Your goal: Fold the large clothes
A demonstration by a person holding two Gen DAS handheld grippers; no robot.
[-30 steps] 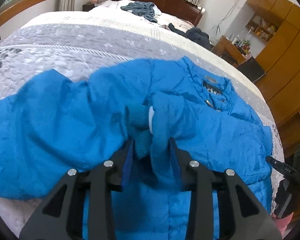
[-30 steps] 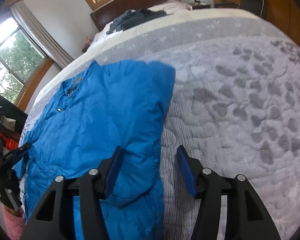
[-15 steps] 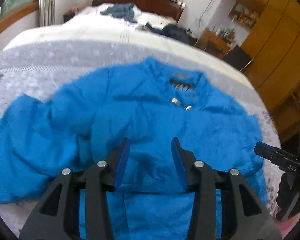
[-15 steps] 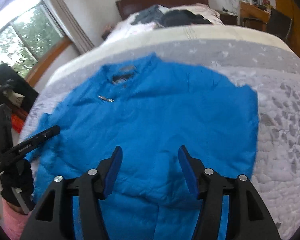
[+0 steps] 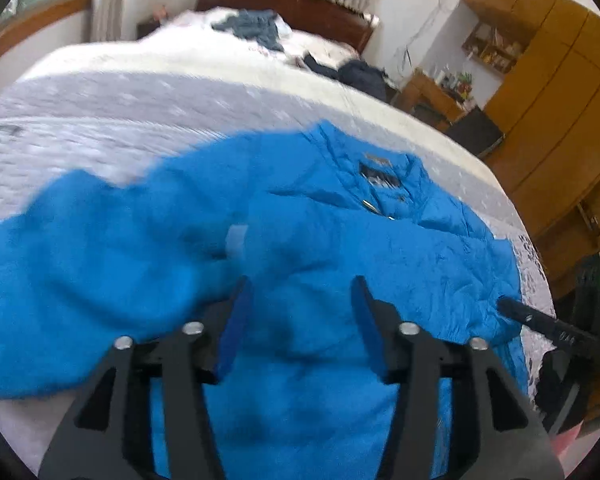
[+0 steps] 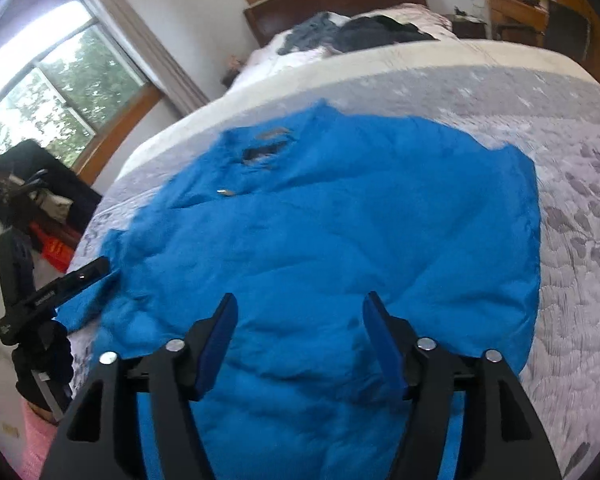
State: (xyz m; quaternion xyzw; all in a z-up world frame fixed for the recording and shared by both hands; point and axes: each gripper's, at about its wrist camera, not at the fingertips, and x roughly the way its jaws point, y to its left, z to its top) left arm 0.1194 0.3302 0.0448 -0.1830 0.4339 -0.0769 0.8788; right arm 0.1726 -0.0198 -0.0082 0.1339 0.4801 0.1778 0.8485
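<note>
- The blue jacket (image 5: 340,248) lay spread on the bed (image 5: 140,108), collar toward the headboard.
- The left gripper (image 5: 300,304) hovered spread above it, empty.
- The right gripper (image 6: 298,320) hovered likewise.

Soft daylight enters through the window (image 6: 56,92), blown out white, while both fisheye views are motion-blurred and bend at their edges.
</note>
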